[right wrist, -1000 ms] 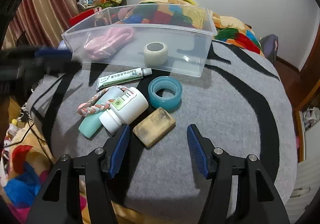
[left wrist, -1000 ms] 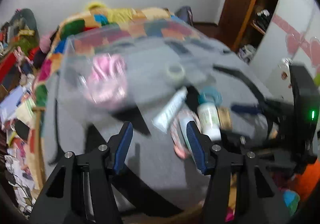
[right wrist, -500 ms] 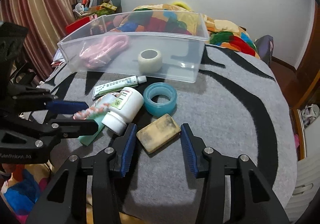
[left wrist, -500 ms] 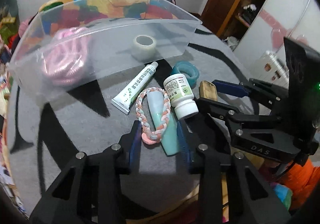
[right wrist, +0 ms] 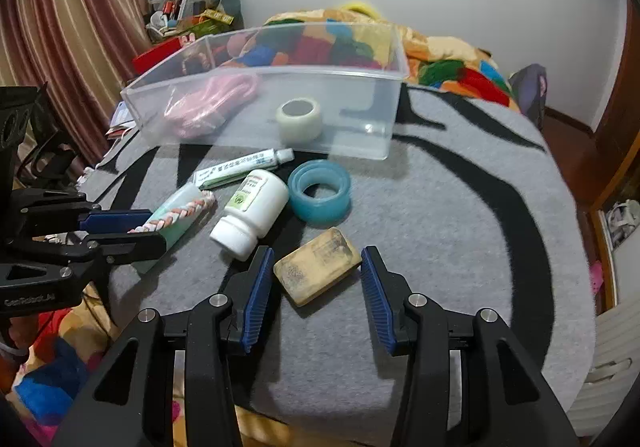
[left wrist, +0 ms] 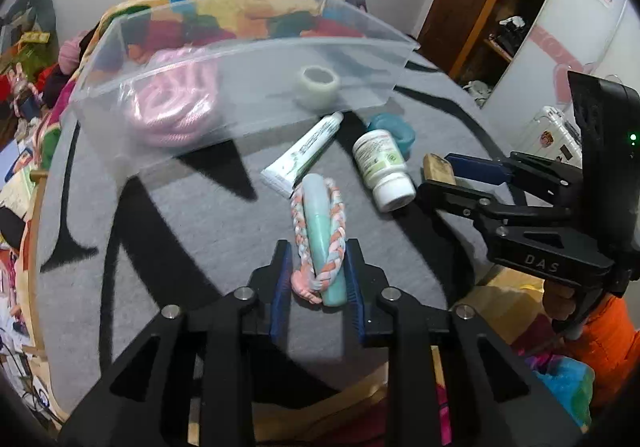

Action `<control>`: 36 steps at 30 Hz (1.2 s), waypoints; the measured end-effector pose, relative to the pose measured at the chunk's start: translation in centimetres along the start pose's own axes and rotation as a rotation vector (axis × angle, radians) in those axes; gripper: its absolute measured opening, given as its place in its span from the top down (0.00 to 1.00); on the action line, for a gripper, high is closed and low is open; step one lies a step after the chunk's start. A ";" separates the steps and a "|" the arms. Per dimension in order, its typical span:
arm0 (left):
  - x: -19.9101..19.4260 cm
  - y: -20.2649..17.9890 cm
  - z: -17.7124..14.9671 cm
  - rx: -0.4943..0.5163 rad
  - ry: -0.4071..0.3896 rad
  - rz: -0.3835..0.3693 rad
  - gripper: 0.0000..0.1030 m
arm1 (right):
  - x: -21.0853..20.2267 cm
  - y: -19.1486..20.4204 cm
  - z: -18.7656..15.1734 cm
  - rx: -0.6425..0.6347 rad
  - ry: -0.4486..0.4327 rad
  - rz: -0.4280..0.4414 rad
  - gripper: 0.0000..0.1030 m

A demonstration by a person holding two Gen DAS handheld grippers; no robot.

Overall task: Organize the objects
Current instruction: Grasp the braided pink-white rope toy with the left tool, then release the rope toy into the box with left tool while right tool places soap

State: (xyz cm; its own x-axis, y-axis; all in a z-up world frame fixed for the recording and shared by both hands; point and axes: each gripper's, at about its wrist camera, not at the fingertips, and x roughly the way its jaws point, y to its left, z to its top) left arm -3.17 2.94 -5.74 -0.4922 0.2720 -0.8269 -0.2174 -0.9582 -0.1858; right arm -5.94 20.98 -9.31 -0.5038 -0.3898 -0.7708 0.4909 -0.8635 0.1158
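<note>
My left gripper (left wrist: 316, 279) has closed around a mint green tube (left wrist: 322, 235) and the pink-white braided band (left wrist: 334, 223) looped over it, on the grey table. My right gripper (right wrist: 316, 283) is open, its fingers either side of a tan soap bar (right wrist: 318, 265) with gaps left. A white pill bottle (right wrist: 252, 213), a white ointment tube (right wrist: 240, 169) and a blue tape roll (right wrist: 320, 191) lie between them. The clear plastic bin (right wrist: 360, 119) behind holds a pink cord (right wrist: 212, 103) and a white tape roll (right wrist: 299, 118).
The round table (right wrist: 460, 227) has a grey cover with black stripes; its front edge is close under both grippers. A bed with a colourful quilt (right wrist: 440, 63) lies behind the bin. Curtains (right wrist: 60, 27) hang left, a wooden shelf (left wrist: 500, 7) stands right.
My left gripper swung to the green tube and band and closed on them. My right gripper moved forward around the soap bar and narrowed a little.
</note>
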 end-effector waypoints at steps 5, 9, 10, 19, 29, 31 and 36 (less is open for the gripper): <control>-0.5 0.3 -0.9 0.002 -0.007 0.001 0.74 | 0.3 0.0 -0.3 0.003 0.008 -0.001 0.59; -0.7 0.4 -1.4 -0.016 -0.010 -0.014 0.74 | 0.3 0.1 -0.3 0.003 0.011 -0.001 0.59; -0.9 0.4 -1.5 -0.019 -0.016 -0.020 0.74 | 0.3 0.1 -0.3 0.002 0.012 0.000 0.59; -1.7 0.9 -1.6 -0.053 -0.040 -0.041 0.75 | 0.3 0.4 -0.4 -0.002 0.012 0.001 0.59; -3.0 0.7 0.4 -0.041 -0.107 -0.018 0.86 | -0.1 0.5 -0.3 0.002 -0.002 -0.002 0.59; -3.4 0.8 1.0 -0.037 -0.126 -0.013 0.86 | -0.5 0.5 0.1 0.002 -0.017 -0.003 0.59; -4.9 0.8 2.8 -0.026 -0.190 0.002 0.86 | -2.1 0.7 1.9 -0.009 -0.081 -0.003 0.59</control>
State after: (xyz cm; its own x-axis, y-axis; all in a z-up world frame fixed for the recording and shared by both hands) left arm -3.31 1.14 -0.36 -0.6436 0.2791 -0.7127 -0.1953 -0.9602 -0.1996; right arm -5.85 20.58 -6.41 -0.5613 -0.4120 -0.7178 0.4951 -0.8622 0.1078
